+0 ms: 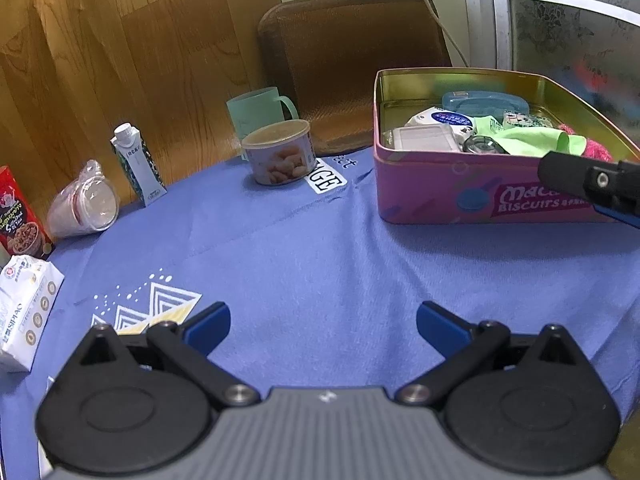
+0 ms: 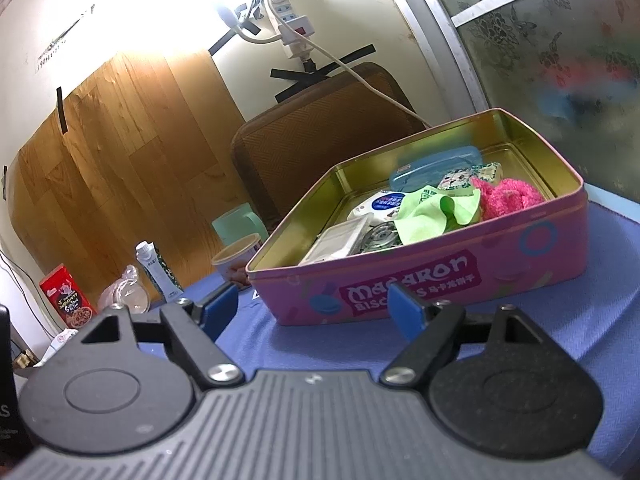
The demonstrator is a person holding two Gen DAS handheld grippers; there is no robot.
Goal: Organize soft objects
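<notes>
A pink biscuit tin (image 1: 440, 196) (image 2: 440, 280) stands open on the blue cloth. Inside it lie a light green cloth (image 1: 532, 140) (image 2: 432, 216), a fuzzy pink cloth (image 1: 596, 148) (image 2: 508, 196), a patterned pouch (image 2: 464, 178), a white wipes pack (image 1: 444, 120) (image 2: 380, 204), a blue lid (image 2: 436, 164) and a clear case (image 1: 424, 138). My left gripper (image 1: 322, 324) is open over bare cloth, well in front of the tin. My right gripper (image 2: 312, 304) is open just before the tin's front wall, nothing between its fingers. One right finger (image 1: 568, 176) shows in the left wrist view.
Along the left stand a peanut can (image 1: 280, 156), a mint mug (image 1: 256, 112), a small drink carton (image 1: 136, 164), a bagged cup (image 1: 86, 204), a red snack box (image 1: 20, 216) and a tissue pack (image 1: 24, 308). A brown chair back (image 1: 352, 64) rises behind the table.
</notes>
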